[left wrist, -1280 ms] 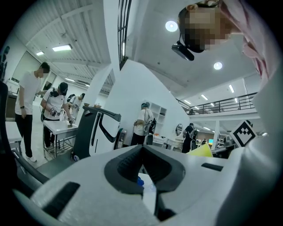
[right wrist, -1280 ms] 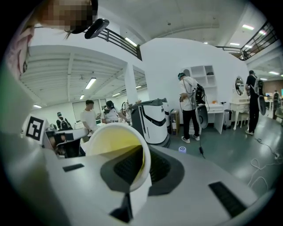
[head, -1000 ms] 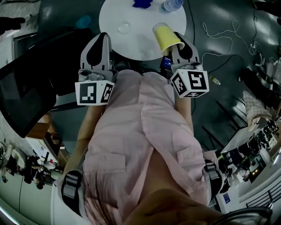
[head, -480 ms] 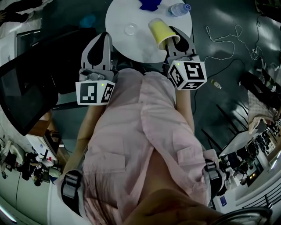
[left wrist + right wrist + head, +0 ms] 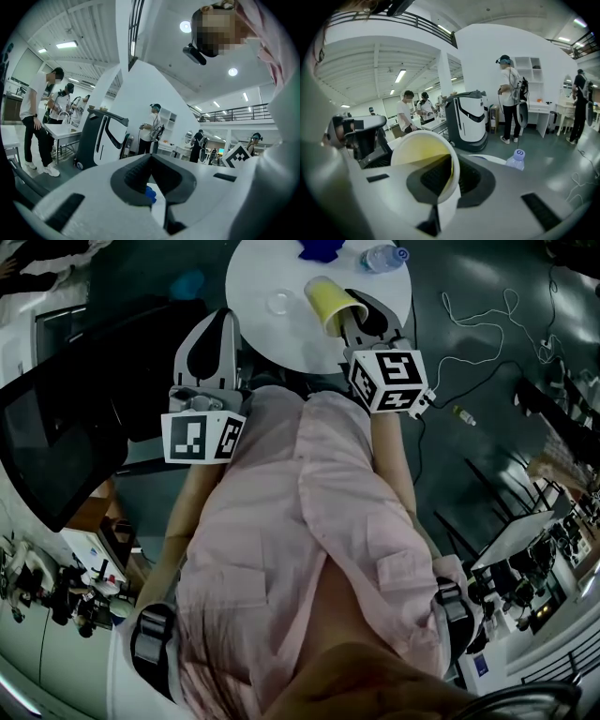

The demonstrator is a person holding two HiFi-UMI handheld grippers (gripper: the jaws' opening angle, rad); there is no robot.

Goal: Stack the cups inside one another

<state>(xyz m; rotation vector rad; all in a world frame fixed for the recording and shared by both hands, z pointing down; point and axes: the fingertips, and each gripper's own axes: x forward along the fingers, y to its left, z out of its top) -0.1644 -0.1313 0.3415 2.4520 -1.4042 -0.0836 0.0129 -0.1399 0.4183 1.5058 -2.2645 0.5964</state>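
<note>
- The right gripper (image 5: 349, 317) is biting down on the yellow cup (image 5: 330, 302), its 2 jaws pressed onto the cup's wall
- In the right gripper view, 1 jaw of the right gripper (image 5: 451, 161) sits inside the yellow cup (image 5: 423, 157) and the other outside, with the thin wall running down between the pads
- The cup is tipped over, its open mouth pointing ahead of the jaws and off to their left, above the round white table (image 5: 281, 348)
- The clear cup (image 5: 278, 303) stands on the table ahead of the right jaws and to their left, near the yellow cup's mouth with a sliver of tabletop between them
- The water bottle (image 5: 382, 256) is further out, beyond the right jaws and to their right; it also shows in the right gripper view (image 5: 516, 159)
- A blue object (image 5: 322, 249) sits at the table's far edge, well ahead of both pairs of jaws
- The left gripper (image 5: 221, 317) hangs at the table's near edge with the clear cup ahead of its tips and to their right
- In its own view the left gripper (image 5: 151, 158) has its jaws together, tips touching and nothing between them, and the blue object (image 5: 149, 194) peeks through the gap below the tips
</note>
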